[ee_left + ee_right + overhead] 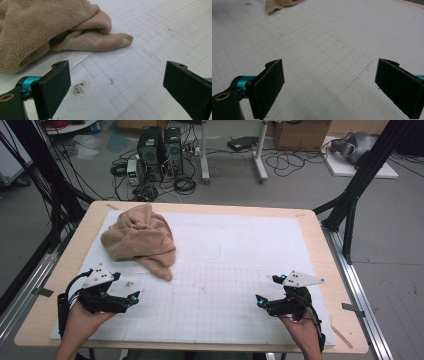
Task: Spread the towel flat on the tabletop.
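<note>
Both grippers released, nothing between fingers. Left gripper [125, 292] low over worktop [310, 227]; crumpled towel [140, 240] lies just ahead of its fingers [53, 87]. Right gripper [270, 292] well apart from towel. Judgement: left should pinch the protruding corner [122, 40], not the bulk.

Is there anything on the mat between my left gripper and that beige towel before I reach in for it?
Nothing visible does. The left gripper has its jaws open and empty, and only bare white mat with a small dirt smudge lies between it and the crumpled towel.
</note>
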`<action>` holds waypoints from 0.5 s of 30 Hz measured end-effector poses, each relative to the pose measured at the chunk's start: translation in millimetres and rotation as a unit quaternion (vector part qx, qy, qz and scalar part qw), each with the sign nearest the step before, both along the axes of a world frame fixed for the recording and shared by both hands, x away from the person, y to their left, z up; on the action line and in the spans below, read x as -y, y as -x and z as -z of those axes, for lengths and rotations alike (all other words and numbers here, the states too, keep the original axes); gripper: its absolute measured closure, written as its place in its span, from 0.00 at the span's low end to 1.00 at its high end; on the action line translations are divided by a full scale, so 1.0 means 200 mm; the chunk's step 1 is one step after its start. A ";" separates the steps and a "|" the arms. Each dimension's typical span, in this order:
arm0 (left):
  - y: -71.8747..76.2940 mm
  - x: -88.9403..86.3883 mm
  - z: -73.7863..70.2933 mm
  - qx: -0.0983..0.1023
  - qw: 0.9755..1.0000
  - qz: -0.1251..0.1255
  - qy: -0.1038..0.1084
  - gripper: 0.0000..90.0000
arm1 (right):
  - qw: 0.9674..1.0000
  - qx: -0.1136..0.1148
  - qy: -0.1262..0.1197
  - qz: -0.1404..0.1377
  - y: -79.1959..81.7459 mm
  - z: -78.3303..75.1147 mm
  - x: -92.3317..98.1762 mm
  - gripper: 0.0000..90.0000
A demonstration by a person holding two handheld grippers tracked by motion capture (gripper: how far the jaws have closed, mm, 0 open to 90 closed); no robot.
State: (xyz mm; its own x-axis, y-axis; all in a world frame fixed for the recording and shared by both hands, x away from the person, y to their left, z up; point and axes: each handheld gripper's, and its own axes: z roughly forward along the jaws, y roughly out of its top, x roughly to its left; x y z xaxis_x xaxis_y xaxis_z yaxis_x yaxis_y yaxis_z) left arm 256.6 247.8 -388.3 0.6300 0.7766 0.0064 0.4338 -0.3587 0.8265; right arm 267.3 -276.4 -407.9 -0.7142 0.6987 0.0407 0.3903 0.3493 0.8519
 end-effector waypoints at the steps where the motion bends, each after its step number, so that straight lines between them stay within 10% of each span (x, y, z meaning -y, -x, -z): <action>1: 0.00 0.00 -0.01 0.000 1.000 0.002 -0.001 0.09 | 1.000 0.000 0.000 0.001 0.00 0.00 0.00 0.09; 15: -0.18 0.01 -0.11 0.012 1.000 -0.003 -0.002 0.13 | 1.000 0.004 0.001 -0.010 -0.02 -0.02 -0.01 0.09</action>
